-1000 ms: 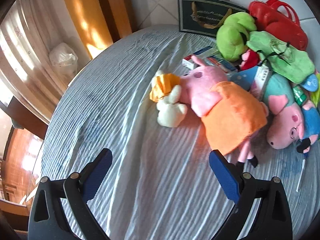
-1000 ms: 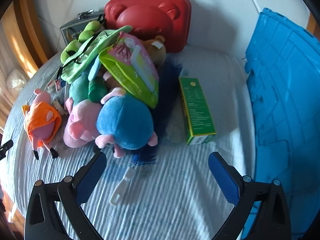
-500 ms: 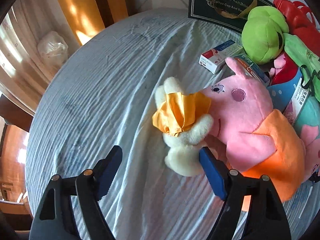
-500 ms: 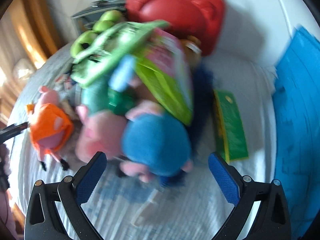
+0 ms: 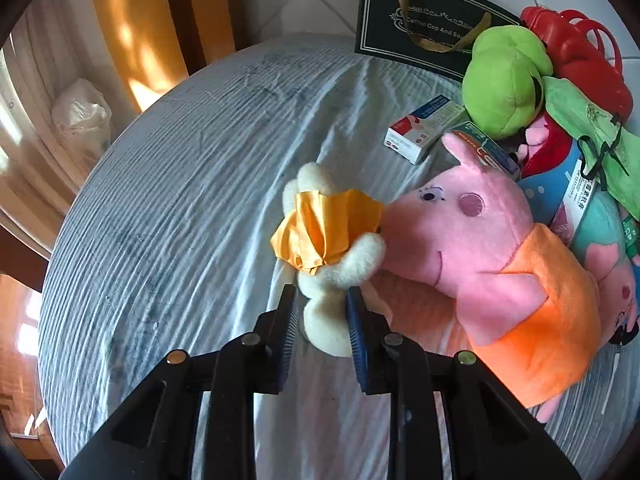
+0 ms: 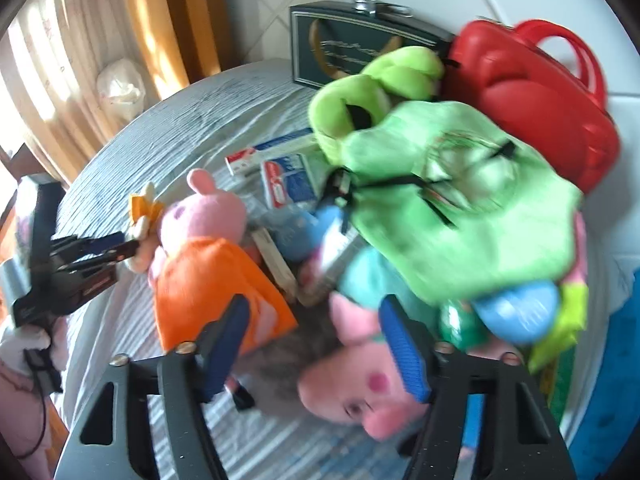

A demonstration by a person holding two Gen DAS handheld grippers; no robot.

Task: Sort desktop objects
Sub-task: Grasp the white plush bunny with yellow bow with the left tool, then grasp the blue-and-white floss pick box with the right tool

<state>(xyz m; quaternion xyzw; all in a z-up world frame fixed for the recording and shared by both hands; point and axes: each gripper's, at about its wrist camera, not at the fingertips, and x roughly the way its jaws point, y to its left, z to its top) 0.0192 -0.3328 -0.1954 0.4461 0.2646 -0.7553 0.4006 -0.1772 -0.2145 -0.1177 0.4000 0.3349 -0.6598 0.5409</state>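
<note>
Across the striped table (image 5: 180,184), the pink pig plush in the orange dress (image 5: 492,256) lies as landmark. Against its snout lies the small cream plush with a yellow cloth (image 5: 332,248), its lower end pinched by the left tongs (image 5: 322,312), just closed narrow. Right of the pig, the right tongs (image 6: 314,344), half-closed after narrowing, straddle a second pig's (image 6: 356,388) ear untouched.

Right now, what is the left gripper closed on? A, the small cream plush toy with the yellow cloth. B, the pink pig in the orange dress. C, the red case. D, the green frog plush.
A: in the left wrist view the left gripper pinches the lower body of the cream plush toy, its pads pressing in from both sides.
</note>
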